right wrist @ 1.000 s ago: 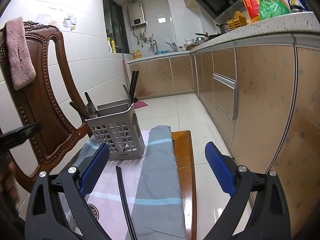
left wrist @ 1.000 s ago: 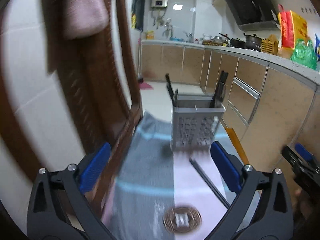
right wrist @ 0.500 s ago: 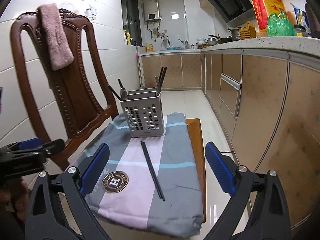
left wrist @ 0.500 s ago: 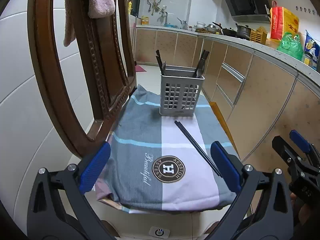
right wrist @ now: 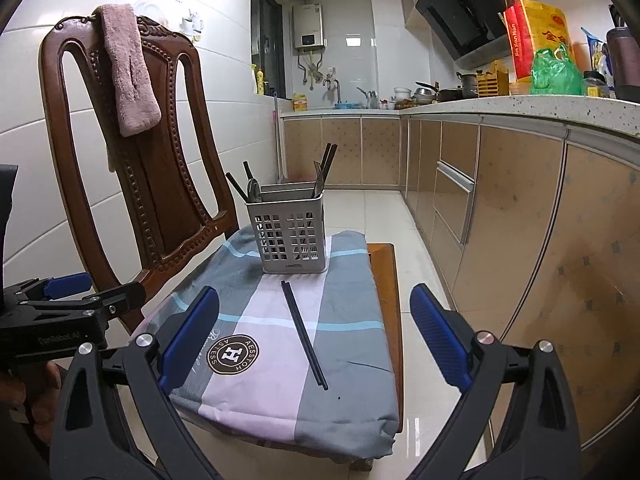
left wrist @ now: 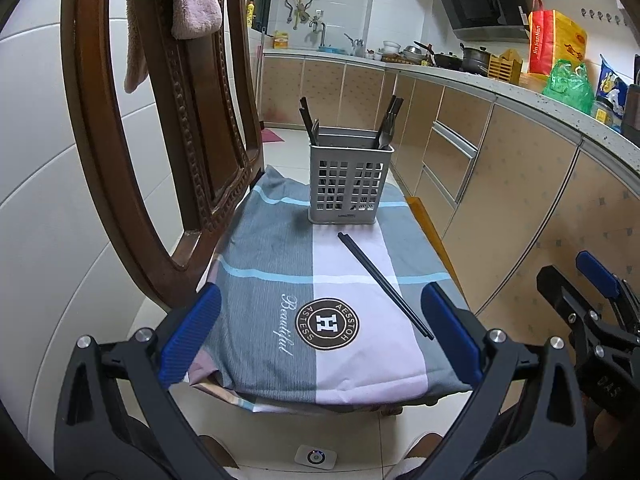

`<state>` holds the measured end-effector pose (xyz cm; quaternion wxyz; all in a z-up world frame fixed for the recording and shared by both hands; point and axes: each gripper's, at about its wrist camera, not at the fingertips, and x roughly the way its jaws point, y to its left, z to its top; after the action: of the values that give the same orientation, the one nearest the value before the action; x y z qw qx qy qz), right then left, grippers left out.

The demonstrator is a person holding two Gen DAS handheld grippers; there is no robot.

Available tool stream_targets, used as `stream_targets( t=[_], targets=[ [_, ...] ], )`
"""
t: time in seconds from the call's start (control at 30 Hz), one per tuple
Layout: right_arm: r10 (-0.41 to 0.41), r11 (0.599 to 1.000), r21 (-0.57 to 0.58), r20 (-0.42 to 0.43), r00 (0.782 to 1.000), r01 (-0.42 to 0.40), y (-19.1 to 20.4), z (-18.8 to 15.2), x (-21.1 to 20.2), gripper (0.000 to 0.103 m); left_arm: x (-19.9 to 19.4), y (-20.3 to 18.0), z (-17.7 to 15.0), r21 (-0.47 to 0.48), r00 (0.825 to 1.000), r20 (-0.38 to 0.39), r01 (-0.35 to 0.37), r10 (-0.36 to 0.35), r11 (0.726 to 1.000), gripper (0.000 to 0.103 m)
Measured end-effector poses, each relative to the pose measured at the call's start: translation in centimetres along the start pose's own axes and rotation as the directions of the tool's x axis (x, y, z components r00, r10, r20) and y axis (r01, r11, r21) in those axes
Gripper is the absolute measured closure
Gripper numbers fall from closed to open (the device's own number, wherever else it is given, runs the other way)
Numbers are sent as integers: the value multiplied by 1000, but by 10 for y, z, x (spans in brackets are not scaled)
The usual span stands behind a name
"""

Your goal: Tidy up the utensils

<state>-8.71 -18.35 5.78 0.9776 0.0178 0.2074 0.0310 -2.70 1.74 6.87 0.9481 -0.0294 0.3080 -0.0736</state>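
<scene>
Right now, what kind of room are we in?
Most likely a home kitchen. A long counter holds pots, a sink tap stands at the far end, and a range hood hangs above.

Left tongs [left wrist: 320, 332] and right tongs [right wrist: 314, 336] side by side, both spread wide, both empty.

Grey perforated caddy [left wrist: 349, 184], black chopsticks [left wrist: 384, 283], grey-lilac, perhaps pinkish, striped cloth [left wrist: 272, 280].
</scene>
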Motion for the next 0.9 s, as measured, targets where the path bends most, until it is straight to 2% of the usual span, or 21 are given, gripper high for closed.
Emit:
stream_targets(
  t=[0.3, 0.43, 0.57, 0.67, 0.73, 0.83, 0.9],
  targets=[
    [-1, 1000, -2, -13, 1000, 1, -3, -4, 1, 9, 8, -1, -6, 1, 1000, -27, 1, -1, 1000, 4],
    [-27, 1000, 5, -16, 1000, 27, -13, -8, 3, 9, 36, -6, -11, -28, 995, -96, 24, -27, 999, 4],
    [-51, 998, 31, -54, 997, 52, -29, -14, 13, 9, 96, -17, -21, -45, 975, -219, 17, -26, 999, 4],
    [-67, 997, 39, -76, 995, 70, -41, -19, 22, 9, 146, -22, -28, -76, 949, -315, -3, -22, 997, 5],
    [-77, 996, 44, -86, 993, 81, -49, -24, 29, 9, 175, -22, -30, -131, 931, -362, -6, -42, 991, 5],
    [-78, 995, 61, -103, 992, 84, -58, -31, 39, 9, 205, -28, -28, -150, 917, -398, -28, -34, 988, 6],
    [-68, 994, 77, -125, 990, 78, -64, -37, 48, 9, 221, -33, -26, -131, 911, -411, -64, 5, 989, 6]
  ],
)
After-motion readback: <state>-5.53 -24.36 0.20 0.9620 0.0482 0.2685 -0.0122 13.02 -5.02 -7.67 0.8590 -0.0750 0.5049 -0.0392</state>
